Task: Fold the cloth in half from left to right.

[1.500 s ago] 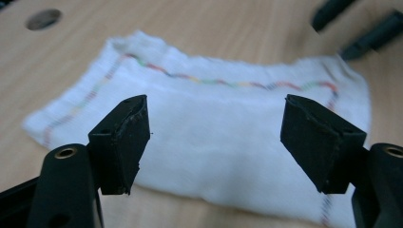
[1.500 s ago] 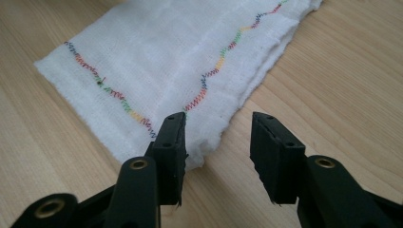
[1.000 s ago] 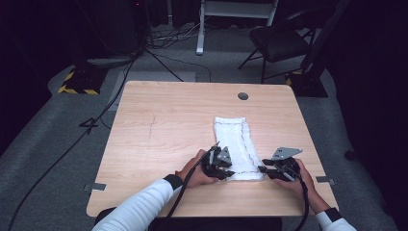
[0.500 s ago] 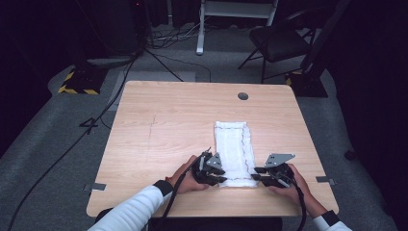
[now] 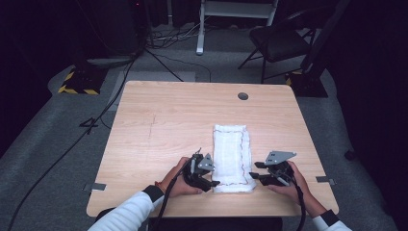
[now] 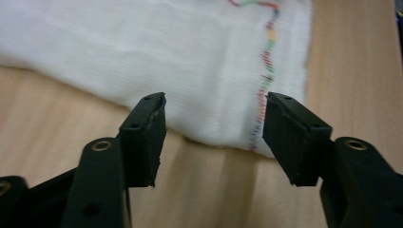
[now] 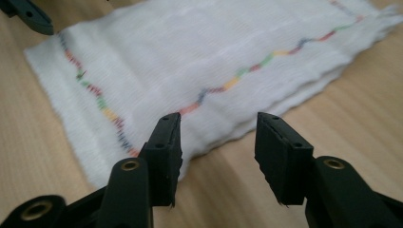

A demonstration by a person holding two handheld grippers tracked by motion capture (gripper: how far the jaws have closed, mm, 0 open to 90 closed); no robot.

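Observation:
A folded white cloth (image 5: 232, 156) with a coloured stitched hem lies flat on the wooden table (image 5: 159, 125), its near end between my two grippers. My left gripper (image 5: 213, 183) sits at the cloth's near left corner. In the left gripper view the left gripper (image 6: 214, 102) is open, having just been opening, and the cloth (image 6: 157, 52) lies beneath its tips with the pads off it. My right gripper (image 5: 254, 171) stands at the near right corner. It too has just been opening. In its own view the right gripper (image 7: 218, 116) is open over the cloth's (image 7: 190, 57) edge.
A round cable hole (image 5: 243, 96) is set in the table's far side. Behind the table stand a dark chair (image 5: 279, 41) and a white stand (image 5: 235, 9). Cables cross the grey floor, and a yellow-black striped block (image 5: 77, 84) lies at the left.
Both grippers slid toward the table's near edge, drawing the cloth a little nearer. Their jaws then opened and let the cloth's near end go; the left hand shifted left.

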